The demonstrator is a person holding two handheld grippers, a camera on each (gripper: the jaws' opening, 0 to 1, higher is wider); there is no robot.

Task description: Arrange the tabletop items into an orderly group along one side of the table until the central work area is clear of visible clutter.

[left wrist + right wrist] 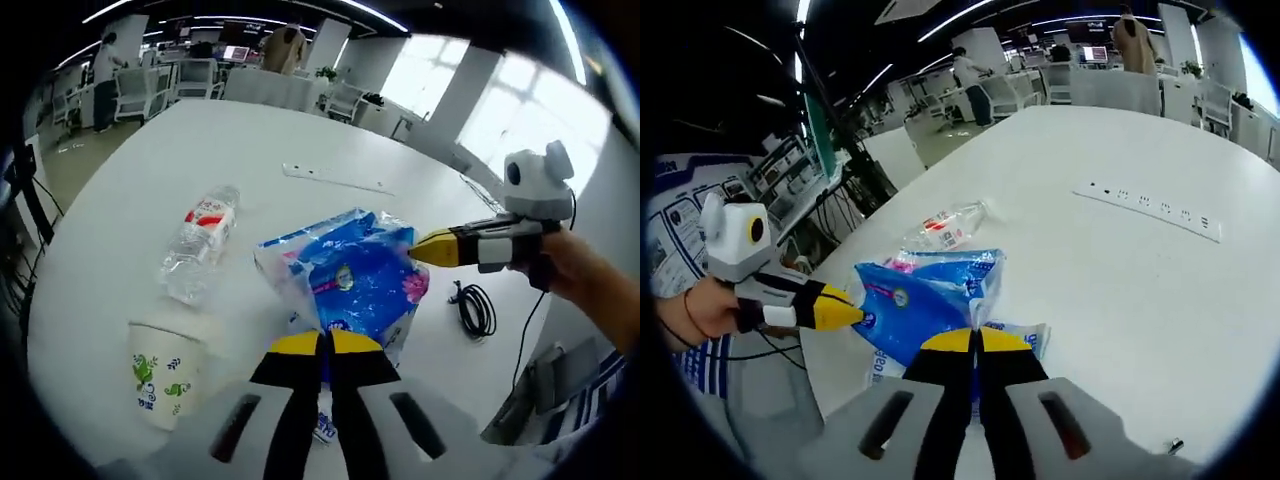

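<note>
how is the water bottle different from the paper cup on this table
The water bottle lies on its side; the paper cup stands upright, mouth up. The bottle is clear plastic with a red and white label; the cup is opaque white with green and blue prints. The bottle is longer than the cup is tall. Both rest on the white table, apart, untouched by either gripper.

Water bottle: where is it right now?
In the left gripper view the water bottle lies on its side on the white table, left of the blue tissue pack, beyond the paper cup.
</note>
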